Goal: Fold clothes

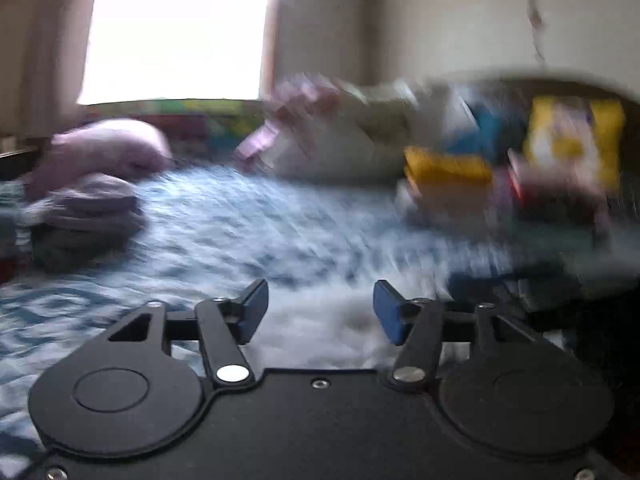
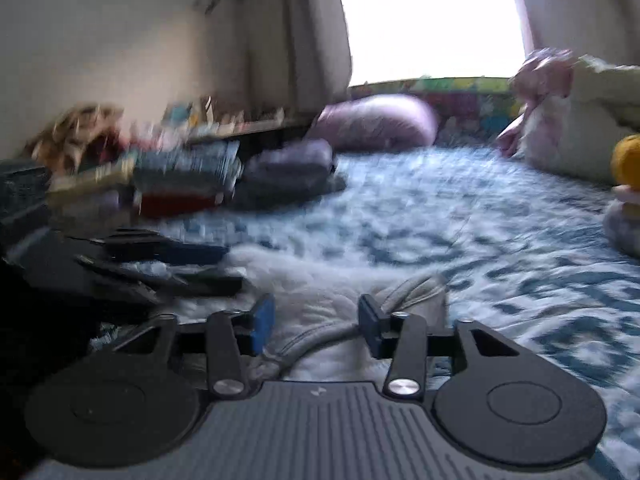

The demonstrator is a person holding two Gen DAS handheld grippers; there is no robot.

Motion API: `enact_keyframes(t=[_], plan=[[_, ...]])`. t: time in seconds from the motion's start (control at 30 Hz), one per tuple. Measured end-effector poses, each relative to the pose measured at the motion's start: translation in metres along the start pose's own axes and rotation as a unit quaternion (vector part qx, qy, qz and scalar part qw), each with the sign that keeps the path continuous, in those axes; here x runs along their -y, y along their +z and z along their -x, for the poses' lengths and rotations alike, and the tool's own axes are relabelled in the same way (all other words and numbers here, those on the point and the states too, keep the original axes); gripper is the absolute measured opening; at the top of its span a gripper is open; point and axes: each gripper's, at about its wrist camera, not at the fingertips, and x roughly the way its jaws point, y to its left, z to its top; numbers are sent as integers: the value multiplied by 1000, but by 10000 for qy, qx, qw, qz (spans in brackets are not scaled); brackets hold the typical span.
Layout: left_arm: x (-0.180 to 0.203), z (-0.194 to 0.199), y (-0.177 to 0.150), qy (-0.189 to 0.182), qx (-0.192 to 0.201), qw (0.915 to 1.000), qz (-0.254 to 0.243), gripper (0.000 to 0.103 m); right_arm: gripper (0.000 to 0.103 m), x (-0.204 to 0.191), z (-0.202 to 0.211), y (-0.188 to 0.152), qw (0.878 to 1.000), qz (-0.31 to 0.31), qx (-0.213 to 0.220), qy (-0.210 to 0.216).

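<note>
Both views are blurred. A white fluffy garment (image 1: 320,332) lies on the blue-and-white bedspread (image 1: 240,220), just under my left gripper (image 1: 320,300). That gripper's blue pads stand apart with nothing pinched between them. In the right wrist view the same white garment (image 2: 316,276) shows a grey trimmed edge (image 2: 412,288) running under my right gripper (image 2: 316,316). Its jaws also stand apart, with cloth lying in the gap but not pressed. A dark shape with a blue tip (image 2: 168,252) at the left looks like the other gripper.
A stack of folded clothes (image 1: 80,216) sits at the left of the bed, with more stacks (image 2: 184,176) beside it. A pink pillow (image 1: 108,148) lies by the bright window. Loose clothes and yellow items (image 1: 448,168) are heaped at the right.
</note>
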Motion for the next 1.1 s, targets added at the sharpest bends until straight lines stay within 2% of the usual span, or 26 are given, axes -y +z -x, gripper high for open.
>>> enact_keyframes(t=[0.03,0.1,0.17,0.27,0.4,0.43,0.47,0.5,0.53,0.57,0.6,0.63,0.67,0.7,0.77,0.8,0.83,0.87,0.9,0.97,1.0,1.03,1.1], plan=[[-10,9,2,133,46,9991,404,58,54,4,7,-1,9996,-260,22,-79],[-34,24,0,330,24,9892,1428,58,54,11,20,-3,9967,-780,66,-237],[-43,31,-5,578,-253,9772,2029,58,54,18,33,-4,9907,-1297,109,-393],[-43,37,-20,525,-525,9571,2802,58,55,25,41,-18,9758,-2142,-65,-433],[-25,29,-27,394,-821,9469,3083,58,55,27,39,-31,9637,-2653,-104,-299],[-21,26,-30,404,-905,9421,3202,57,54,27,38,-33,9614,-2738,-94,-266],[-18,22,-32,444,-986,9366,3331,56,49,27,35,-35,9597,-2797,-111,-230],[-14,19,-35,470,-999,9341,3396,41,40,28,31,-36,9578,-2861,-175,-193],[-11,16,-37,482,-1002,9305,3490,23,23,29,27,-38,9556,-2932,-254,-156],[-16,15,-45,278,-853,9124,3993,21,21,31,24,-40,9520,-3044,-296,-100],[-22,14,-52,70,-696,8905,4495,20,20,34,24,-43,9437,-3298,-263,51],[-28,16,-63,-175,-477,8574,5121,20,19,39,26,-46,9303,-3654,-182,264],[-29,17,-70,-165,-391,8472,5295,20,19,44,28,-50,9165,-3973,-104,453],[-31,17,-78,-147,-321,8369,5463,20,19,48,25,-56,9076,-4163,-162,514],[-32,12,-102,111,-629,8217,5663,20,17,56,17,-71,8928,-4456,-368,543],[-35,13,-111,97,-587,8134,5786,21,14,61,12,-79,8846,-4608,-448,564],[-35,13,-107,98,-598,8216,5669,21,14,65,8,-87,8760,-4759,-529,585],[-35,14,-104,97,-609,8293,5555,21,16,66,7,-87,8758,-4758,-570,580],[-35,15,-101,69,-623,8328,5500,22,18,64,9,-83,8827,-4634,-563,543],[-38,16,-102,-61,-704,8247,5611,27,31,59,16,-72,8985,-4334,-524,452],[-40,17,-101,-106,-782,8233,5621,33,33,58,20,-67,9037,-4236,-476,415],[-42,19,-96,-149,-825,8262,5571,42,38,57,25,-62,9094,-4125,-403,335],[-41,28,-79,-83,-776,8535,5152,47,39,55,36,-52,9225,-3849,-258,135]])
